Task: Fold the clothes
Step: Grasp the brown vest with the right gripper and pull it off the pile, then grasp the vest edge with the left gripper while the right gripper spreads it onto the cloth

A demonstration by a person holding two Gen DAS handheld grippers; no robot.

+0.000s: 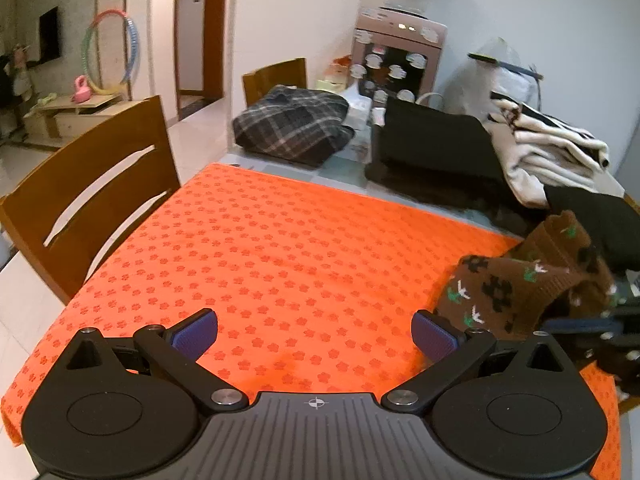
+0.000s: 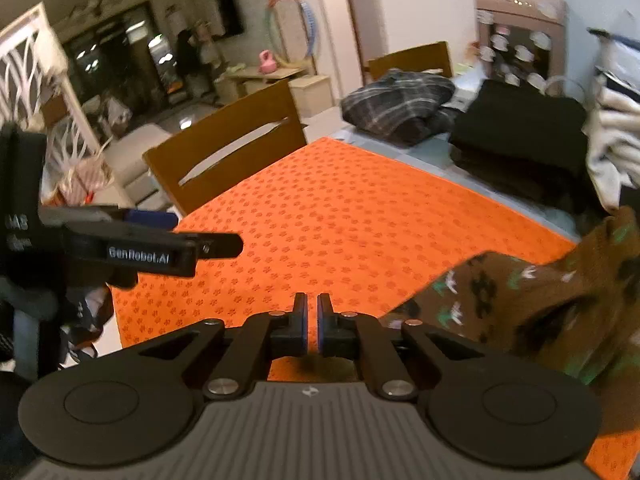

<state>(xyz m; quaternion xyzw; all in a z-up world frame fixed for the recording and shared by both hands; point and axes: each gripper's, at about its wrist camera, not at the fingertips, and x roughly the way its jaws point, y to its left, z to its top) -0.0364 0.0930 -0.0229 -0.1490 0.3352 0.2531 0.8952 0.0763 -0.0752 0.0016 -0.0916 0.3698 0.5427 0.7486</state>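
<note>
A brown knitted sweater (image 1: pixel 520 280) with white, green and black motifs lies bunched at the right edge of the orange patterned mat (image 1: pixel 280 248). My left gripper (image 1: pixel 314 334) is open and empty above the mat's near part, the sweater just right of its right finger. My right gripper (image 2: pixel 313 320) is shut with nothing between its pads, above the mat (image 2: pixel 340 220); the sweater (image 2: pixel 540 300) lies to its right. The left gripper (image 2: pixel 160 246) shows at the left of the right wrist view.
Piles of clothes stand at the table's far side: a plaid one (image 1: pixel 292 124), a black one (image 1: pixel 436 148), a white-and-black one (image 1: pixel 548 152). Wooden chairs stand at the left (image 1: pixel 92 208) and far end (image 1: pixel 276 76). A water dispenser (image 1: pixel 400 56) is behind.
</note>
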